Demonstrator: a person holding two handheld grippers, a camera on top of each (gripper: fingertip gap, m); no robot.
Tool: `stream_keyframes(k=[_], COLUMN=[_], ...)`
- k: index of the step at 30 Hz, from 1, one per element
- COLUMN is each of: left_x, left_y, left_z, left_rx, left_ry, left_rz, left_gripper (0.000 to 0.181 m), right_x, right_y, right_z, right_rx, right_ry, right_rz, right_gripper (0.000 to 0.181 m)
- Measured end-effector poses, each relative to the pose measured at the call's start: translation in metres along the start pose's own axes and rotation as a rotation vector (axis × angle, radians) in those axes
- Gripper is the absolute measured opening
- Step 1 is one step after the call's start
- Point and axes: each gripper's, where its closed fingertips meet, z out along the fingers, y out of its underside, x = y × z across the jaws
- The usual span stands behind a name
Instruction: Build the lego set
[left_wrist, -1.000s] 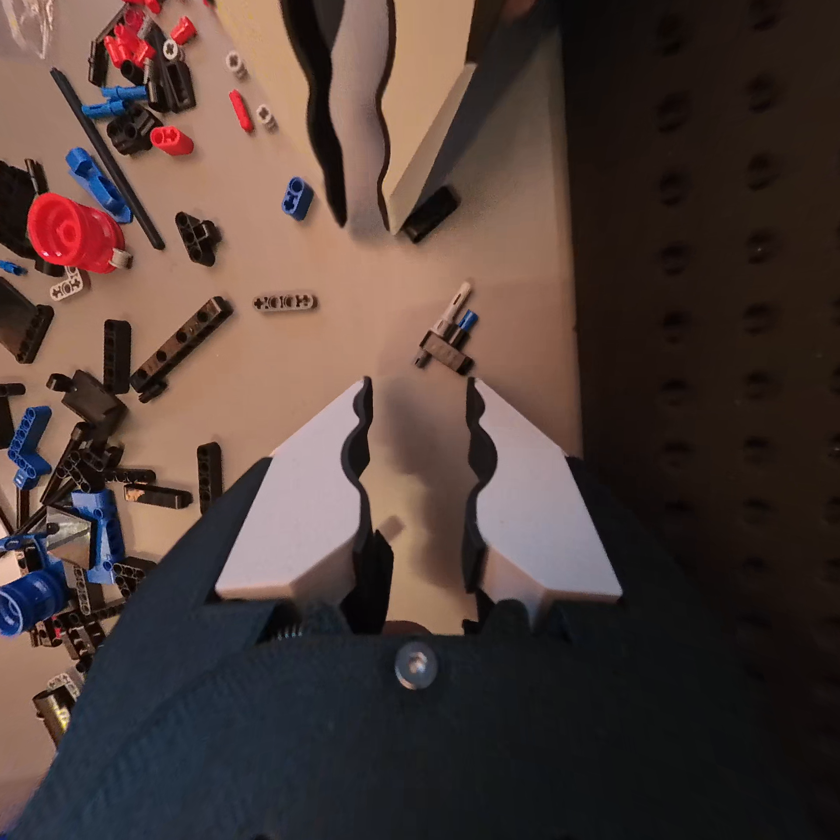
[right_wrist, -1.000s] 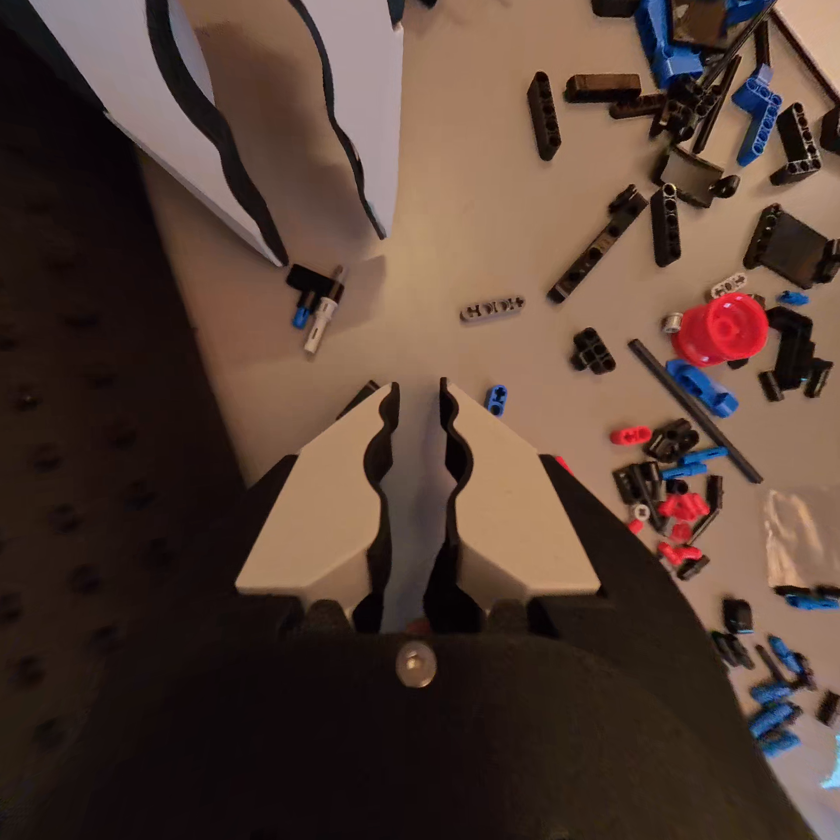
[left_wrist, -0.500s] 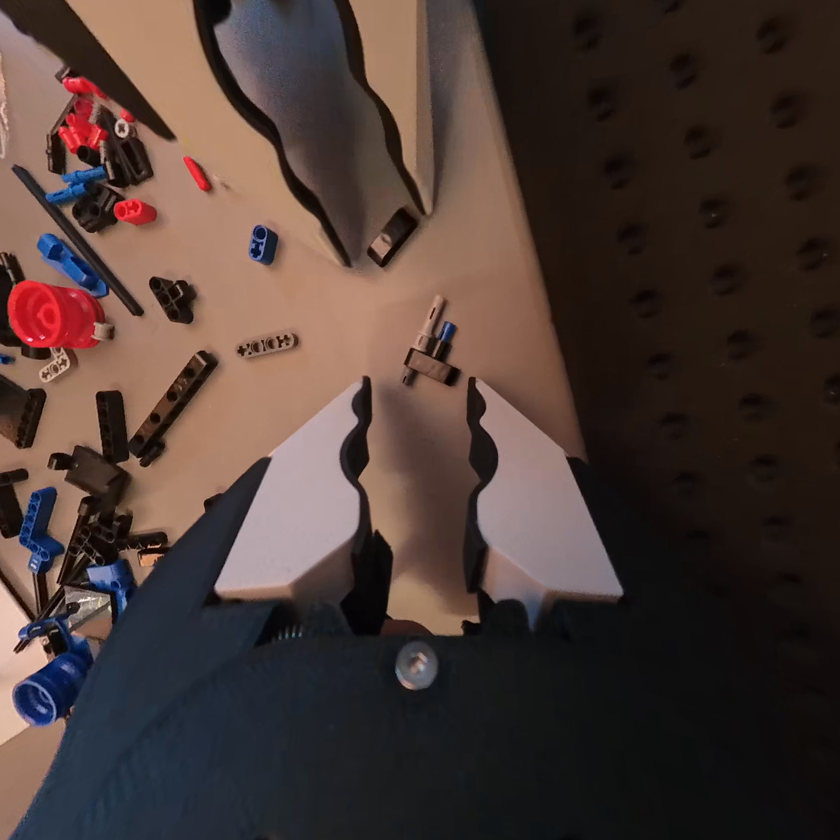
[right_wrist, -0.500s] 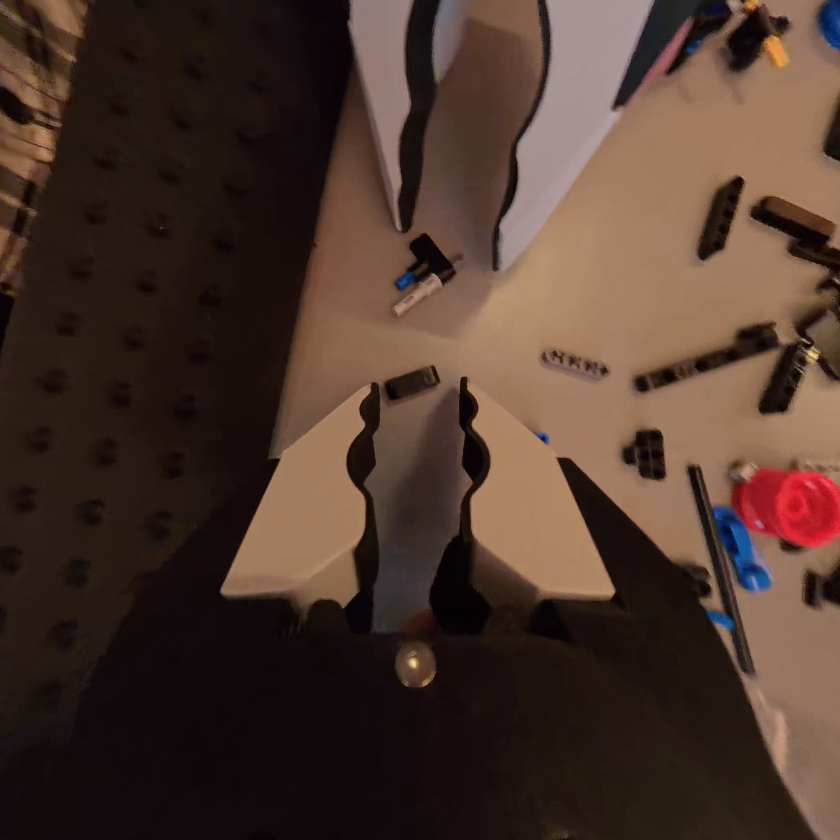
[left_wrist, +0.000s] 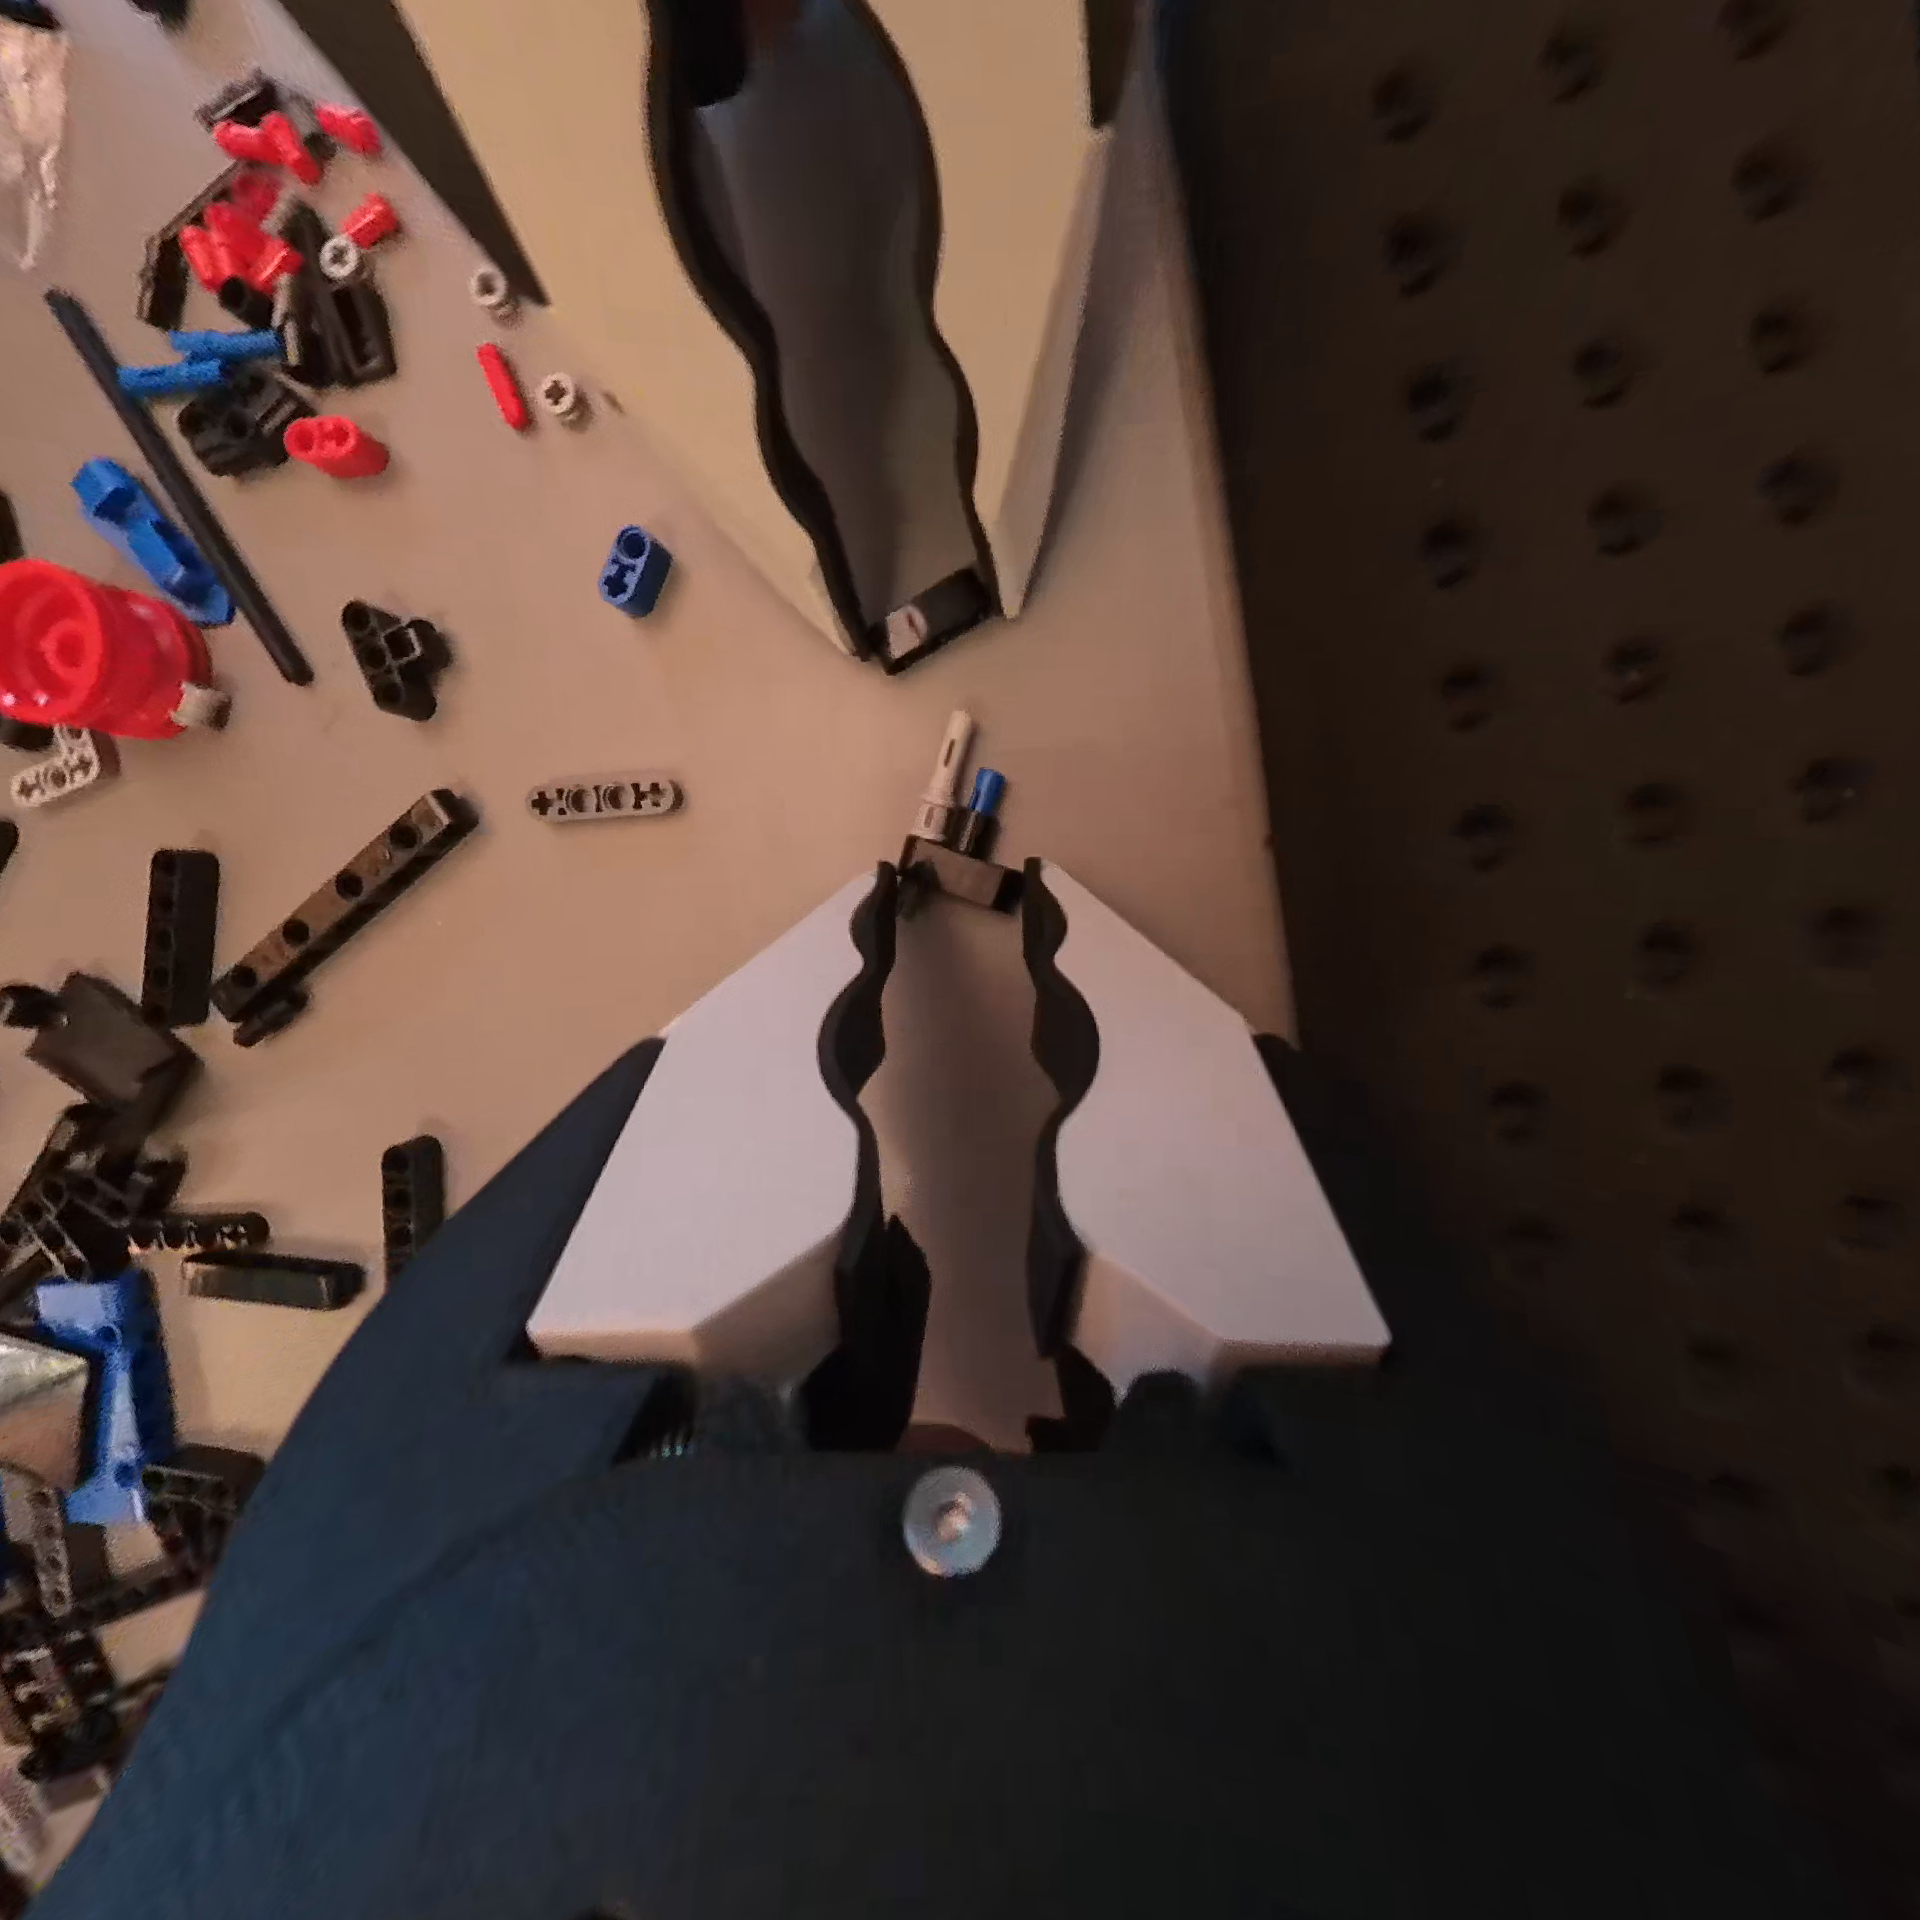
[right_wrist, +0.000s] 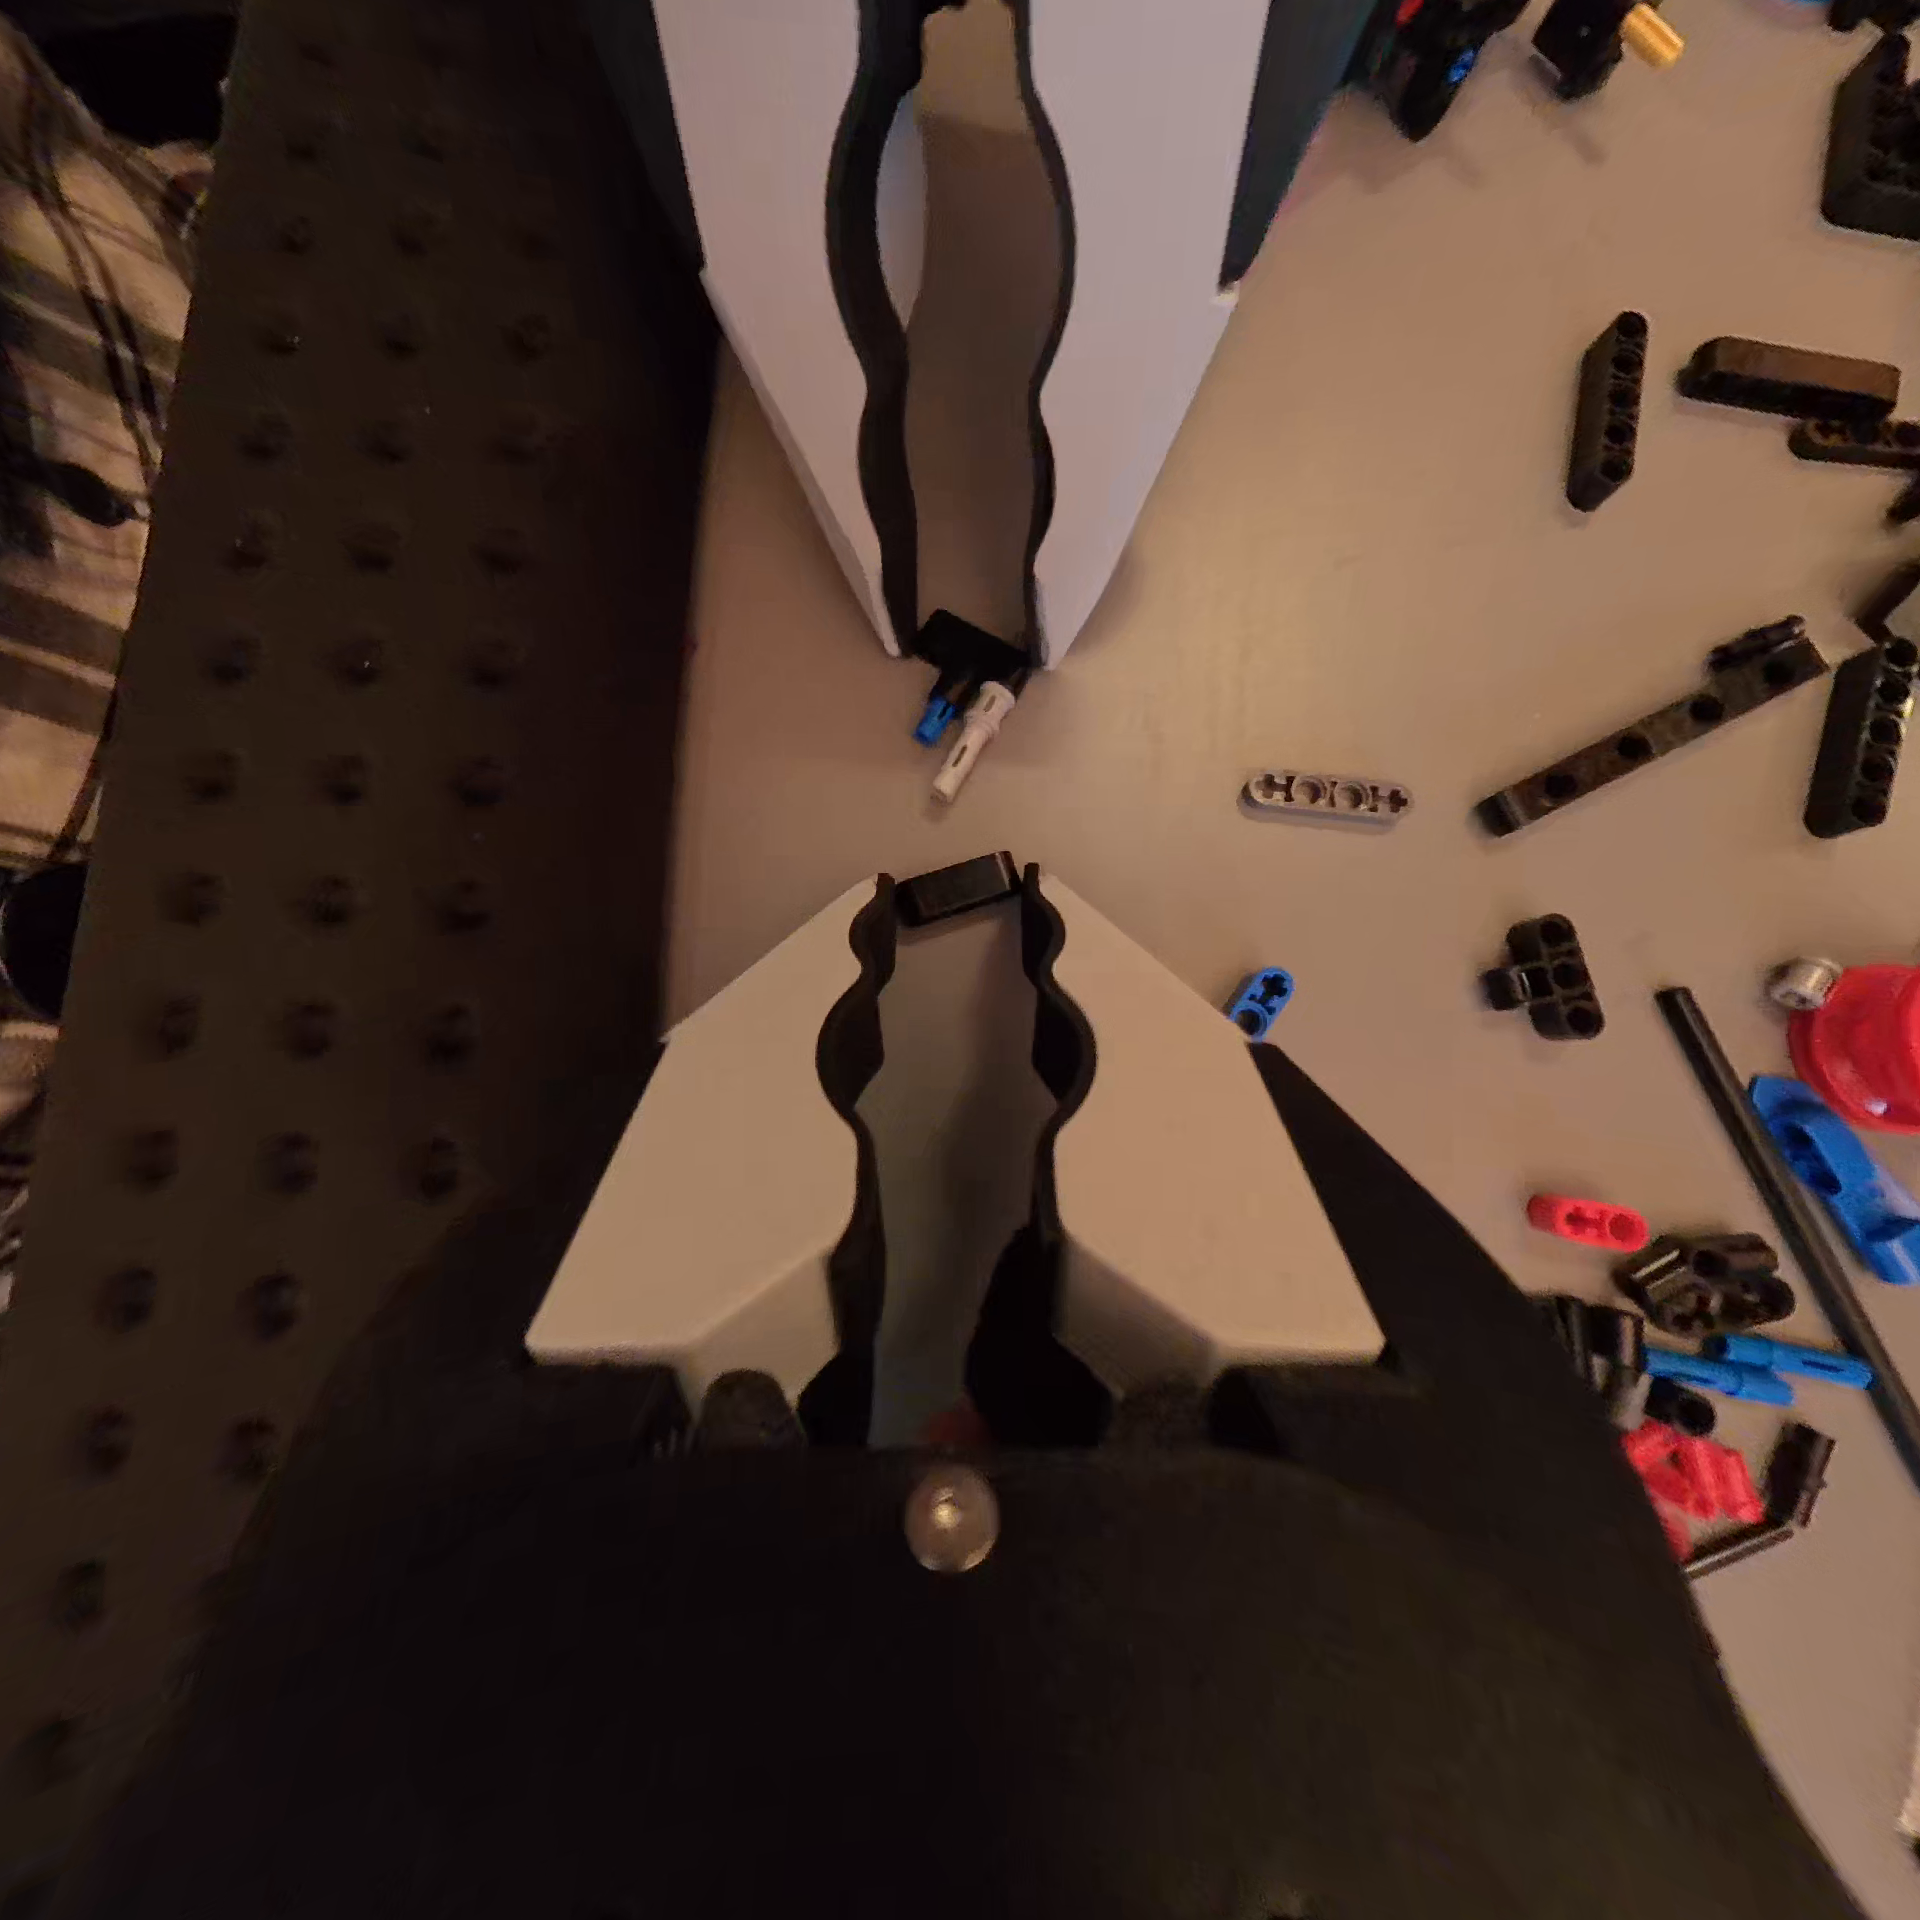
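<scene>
My left gripper (left_wrist: 956, 878) is shut on a small black beam (left_wrist: 961, 883) that carries a white pin (left_wrist: 948, 764) and a blue pin (left_wrist: 984, 795), both pointing away from me. My right gripper (right_wrist: 954, 888) is shut on a second short black beam (right_wrist: 954, 888) at its fingertips. The two grippers face each other tip to tip with a small gap between them. The right gripper's beam shows in the left wrist view (left_wrist: 928, 623). The pinned beam shows in the right wrist view (right_wrist: 971, 649), its pins aimed at my right gripper. Both pieces are close above the tan table (left_wrist: 727, 727).
A dark perforated mat (left_wrist: 1558, 727) borders the table beside both grippers. Loose parts lie on the other side: a grey thin liftarm (left_wrist: 606, 800), a blue connector (left_wrist: 632, 569), a long black beam (left_wrist: 348, 914), a red wheel (left_wrist: 83, 649), a black axle (left_wrist: 177, 488). Across from one pair of fingers to the other is roughly 5 cm.
Both grippers have narrowed from open onto their pieces. The left moved forward onto the pinned beam. The right took the short black beam and turned to face the left.
</scene>
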Motion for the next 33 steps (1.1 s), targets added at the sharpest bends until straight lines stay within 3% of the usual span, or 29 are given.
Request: stream_keyframes(k=[10, 33], left_x=[-0.004, -0.005], left_y=[-0.006, -0.006], left_z=[0.004, 0.004], left_rx=[0.009, 0.037], left_ry=[-0.101, -0.191], left_rz=[-0.151, -0.28], left_gripper=[0.021, 0.02], right_x=[-0.001, 0.009], right_y=[-0.004, -0.007], right_z=[0.003, 0.007], right_rx=[0.005, -0.002], right_ry=[0.087, 0.321], right_rz=[0.075, 0.316], right_gripper=[0.021, 0.02])
